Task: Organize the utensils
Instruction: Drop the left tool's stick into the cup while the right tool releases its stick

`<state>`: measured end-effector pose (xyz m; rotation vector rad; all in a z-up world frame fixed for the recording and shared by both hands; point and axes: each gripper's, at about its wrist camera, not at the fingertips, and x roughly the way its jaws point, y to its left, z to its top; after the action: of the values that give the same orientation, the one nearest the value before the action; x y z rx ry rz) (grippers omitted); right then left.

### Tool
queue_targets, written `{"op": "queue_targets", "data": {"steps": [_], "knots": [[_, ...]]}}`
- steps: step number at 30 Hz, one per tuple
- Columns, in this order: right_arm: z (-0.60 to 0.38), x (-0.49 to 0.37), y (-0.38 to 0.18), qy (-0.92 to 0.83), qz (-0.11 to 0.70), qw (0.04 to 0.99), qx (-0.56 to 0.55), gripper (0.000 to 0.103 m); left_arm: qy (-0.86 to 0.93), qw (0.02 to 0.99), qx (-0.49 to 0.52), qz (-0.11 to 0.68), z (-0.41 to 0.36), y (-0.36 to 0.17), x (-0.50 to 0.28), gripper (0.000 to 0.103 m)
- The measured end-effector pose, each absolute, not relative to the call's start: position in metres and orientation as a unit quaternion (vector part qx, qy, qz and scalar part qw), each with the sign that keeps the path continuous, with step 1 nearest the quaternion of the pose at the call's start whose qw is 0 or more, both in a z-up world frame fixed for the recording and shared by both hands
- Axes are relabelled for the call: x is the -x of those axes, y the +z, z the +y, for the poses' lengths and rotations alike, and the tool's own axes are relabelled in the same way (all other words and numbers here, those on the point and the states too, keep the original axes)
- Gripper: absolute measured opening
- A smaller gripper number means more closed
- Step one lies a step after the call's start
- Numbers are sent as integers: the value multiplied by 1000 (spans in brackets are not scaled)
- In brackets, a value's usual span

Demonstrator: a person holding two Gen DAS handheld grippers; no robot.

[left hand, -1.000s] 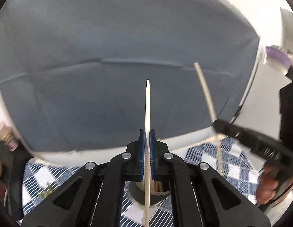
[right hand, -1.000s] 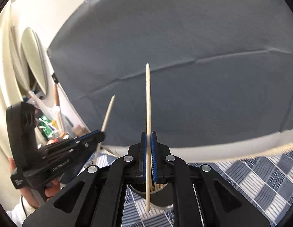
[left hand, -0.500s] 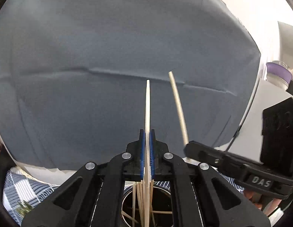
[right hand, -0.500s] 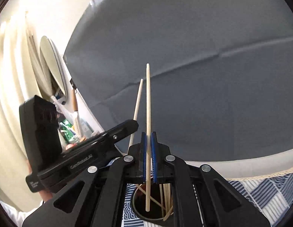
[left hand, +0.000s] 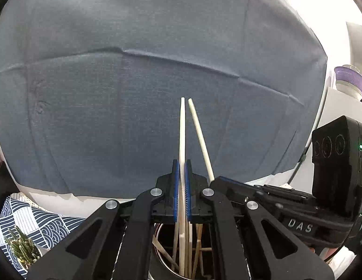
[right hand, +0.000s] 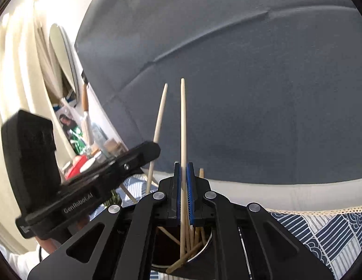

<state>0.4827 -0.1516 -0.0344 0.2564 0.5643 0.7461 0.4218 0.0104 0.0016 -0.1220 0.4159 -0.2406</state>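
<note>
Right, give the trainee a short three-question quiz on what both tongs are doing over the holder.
1. True or false: the left tongs are open and empty.
2. What does each pair of tongs grip?
A. a spoon
B. a single chopstick
C. a fork
3. Fill in: below both tongs stands a round metal ____ already holding several chopsticks.

Key:
1. False: they are shut on a pale chopstick.
2. B: the right tongs also clamp one chopstick.
3. Holder.
</note>
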Motion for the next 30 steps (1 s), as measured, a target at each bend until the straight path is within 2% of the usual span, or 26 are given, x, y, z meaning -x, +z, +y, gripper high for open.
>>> {"op": "queue_targets", "data": {"steps": [14,20,22,23,25,26,27,28,29,30], "knots": [[-159,-443,-41,316,319,893,-37,6,-154,962,59,219,9,4,-384,5],[-157,-429,-34,292,314,903,-2,8,-145,962,42,226,12,9,-370,6],[-157,-425,-31,291,314,904,-2,8,-145,962,40,226,13,12,-367,9],[-156,-422,-28,285,312,906,4,9,-144,963,39,225,15,15,-365,16],[-157,-416,-23,272,306,912,14,23,-146,963,41,223,19,18,-361,29],[-159,-413,-20,266,305,914,15,36,-147,963,43,221,22,20,-357,33],[-160,-409,-18,260,303,917,15,44,-147,963,43,221,24,22,-355,34],[-161,-404,-15,252,299,920,17,47,-144,964,41,221,26,24,-352,43],[-161,-401,-12,246,299,922,19,55,-139,965,38,218,28,25,-349,53],[-162,-397,-11,237,299,924,22,67,-138,966,35,215,30,27,-344,58]]}}
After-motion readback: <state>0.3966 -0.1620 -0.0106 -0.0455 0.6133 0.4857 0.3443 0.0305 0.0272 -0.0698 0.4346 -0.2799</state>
